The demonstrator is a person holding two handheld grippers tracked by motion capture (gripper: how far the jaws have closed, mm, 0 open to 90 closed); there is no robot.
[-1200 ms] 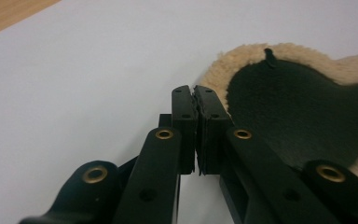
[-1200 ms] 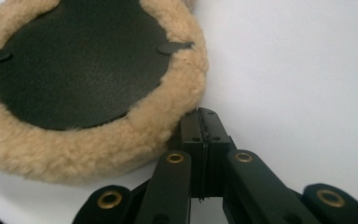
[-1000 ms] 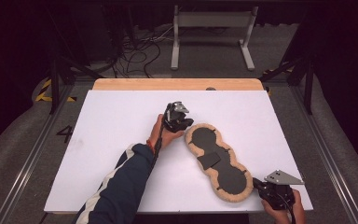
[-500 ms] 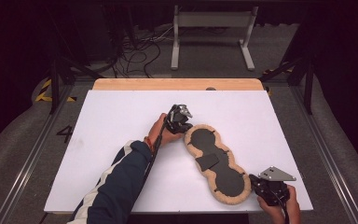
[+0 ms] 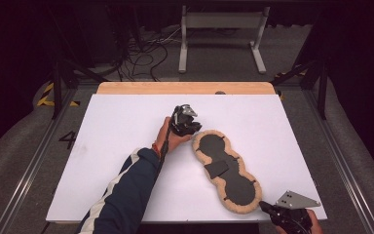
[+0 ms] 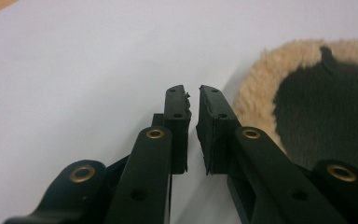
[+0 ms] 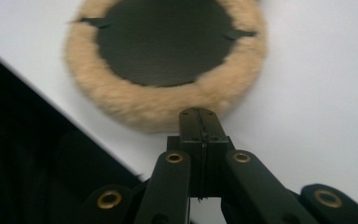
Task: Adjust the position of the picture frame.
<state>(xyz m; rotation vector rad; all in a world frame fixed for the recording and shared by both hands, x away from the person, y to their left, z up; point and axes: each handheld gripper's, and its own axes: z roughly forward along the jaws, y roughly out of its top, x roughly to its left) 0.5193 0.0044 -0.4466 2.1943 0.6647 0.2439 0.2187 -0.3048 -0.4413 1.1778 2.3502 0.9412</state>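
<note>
Left tongs (image 6: pixel 193 95), jaws just parting and empty, beside fleece pad (image 5: pixel 224 163); right tongs (image 7: pixel 199 114) pressed together at its near end.

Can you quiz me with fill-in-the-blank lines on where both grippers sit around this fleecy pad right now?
1. The fleece-edged pad lies flat on the ____ table top.
2. The right gripper has its jaws fully ____, just short of the pad's fleece rim.
3. The pad's middle is dark, and its fluffy border is ____.
4. The left gripper has ____ between its jaws.

Missing words: white; shut; tan; nothing
</note>
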